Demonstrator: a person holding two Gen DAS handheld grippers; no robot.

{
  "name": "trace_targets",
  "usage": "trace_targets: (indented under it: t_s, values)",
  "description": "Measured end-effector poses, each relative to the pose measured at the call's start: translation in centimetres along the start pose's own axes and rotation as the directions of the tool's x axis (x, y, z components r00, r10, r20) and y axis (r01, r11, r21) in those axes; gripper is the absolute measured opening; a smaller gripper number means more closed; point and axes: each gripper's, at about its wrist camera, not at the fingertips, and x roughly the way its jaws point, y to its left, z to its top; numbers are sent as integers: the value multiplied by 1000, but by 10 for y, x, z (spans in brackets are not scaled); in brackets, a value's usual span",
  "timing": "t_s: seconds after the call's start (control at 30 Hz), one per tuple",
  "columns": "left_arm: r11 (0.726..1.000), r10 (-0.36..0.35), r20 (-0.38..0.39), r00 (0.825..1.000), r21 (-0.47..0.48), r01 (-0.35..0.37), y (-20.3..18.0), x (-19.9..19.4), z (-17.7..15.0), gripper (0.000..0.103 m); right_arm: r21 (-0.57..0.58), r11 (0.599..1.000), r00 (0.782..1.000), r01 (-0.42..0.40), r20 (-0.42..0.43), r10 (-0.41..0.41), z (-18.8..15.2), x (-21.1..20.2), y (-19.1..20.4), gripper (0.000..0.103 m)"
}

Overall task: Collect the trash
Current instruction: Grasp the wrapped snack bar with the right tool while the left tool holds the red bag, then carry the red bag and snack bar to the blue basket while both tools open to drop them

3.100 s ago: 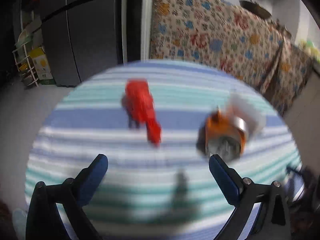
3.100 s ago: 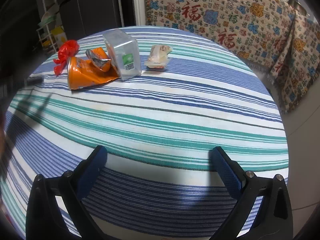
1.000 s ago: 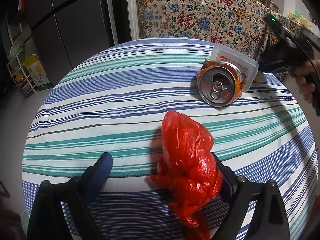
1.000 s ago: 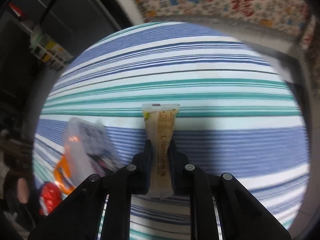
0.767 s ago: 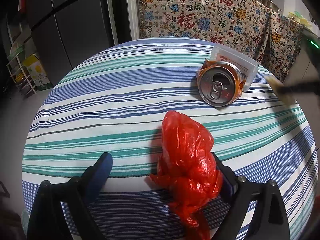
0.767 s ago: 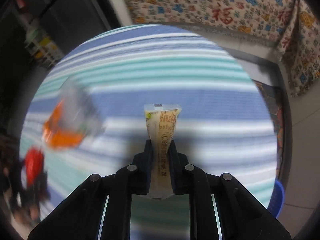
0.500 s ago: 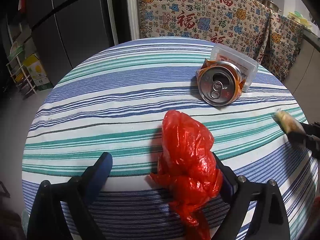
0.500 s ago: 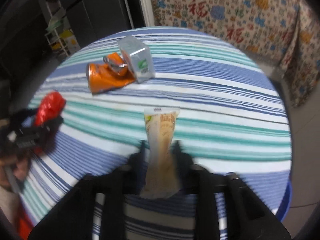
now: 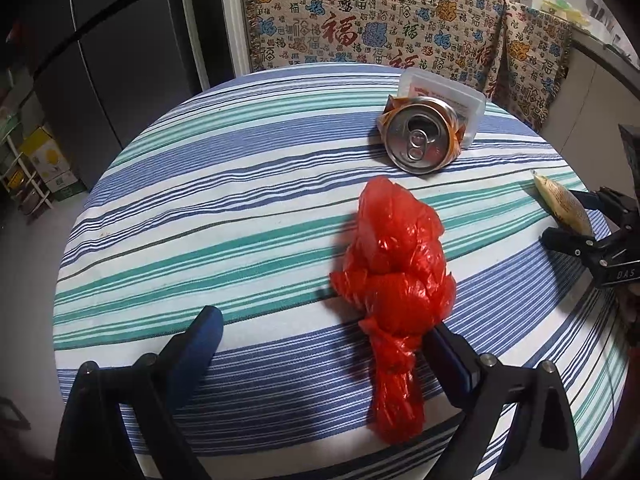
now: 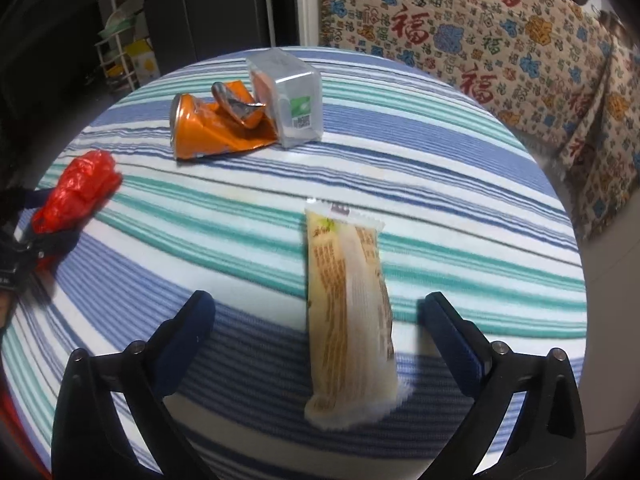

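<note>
A knotted red plastic bag (image 9: 394, 272) lies on the round striped table (image 9: 208, 184), between the fingers of my open left gripper (image 9: 324, 344) and close to the right finger. A crushed orange can (image 9: 420, 136) and a clear plastic box (image 9: 448, 90) lie further back. My right gripper (image 10: 318, 322) is open, with a beige snack wrapper (image 10: 348, 312) loose between its fingers, blurred. The red bag (image 10: 78, 190), can (image 10: 216, 128) and box (image 10: 290, 94) also show in the right wrist view. The right gripper (image 9: 576, 220) and wrapper (image 9: 562, 204) show at the left view's right edge.
A patterned cloth (image 9: 380, 24) covers furniture behind the table. A dark refrigerator (image 9: 120, 52) and a wire rack with boxes (image 9: 32, 168) stand at the left. The table edge drops off near both grippers.
My right gripper carried the wrapper from the far side to the near table edge and opened, letting it go. The left gripper stayed open around the red bag.
</note>
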Motion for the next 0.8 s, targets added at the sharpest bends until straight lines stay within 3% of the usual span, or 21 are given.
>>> trace_targets:
  t_s: [0.13,0.17,0.2,0.33,0.43,0.47,0.5,0.53,0.57,0.8]
  values:
    - [998,-60,61,996,10,60,-8,-9,7,97,-11,1000,998,-13,-61,12,9,1,-6,96]
    - [998,-63,76,995,27,62,-13,-11,9,97,-7,1000,997,-17,-69,16,10,-2,-9,88]
    - [998,-57,81,995,38,54,-17,-12,10,97,-4,1000,997,-24,-68,24,10,-6,-12,86]
    - [999,-25,98,995,50,20,-24,-12,14,95,27,998,997,-51,-50,52,11,-18,-24,83]
    - [999,-48,105,993,26,46,-20,-13,17,89,29,996,995,-87,-44,89,11,-19,-27,80]
    - [998,-60,100,993,18,58,-19,-12,17,86,24,995,995,-92,-44,93,12,-19,-26,75]
    - [997,-71,94,993,12,70,-19,-11,17,77,16,995,994,-97,-48,97,12,-17,-23,68]
    - [996,-84,85,993,7,84,-20,-9,17,59,14,995,994,-99,-55,99,13,-16,-22,38]
    - [995,-97,76,992,6,97,-21,-7,17,46,20,996,994,-90,-61,91,12,-15,-21,16]
    - [994,-104,132,986,-30,109,-17,-18,18,42,70,992,994,-103,33,101,19,-42,-22,16]
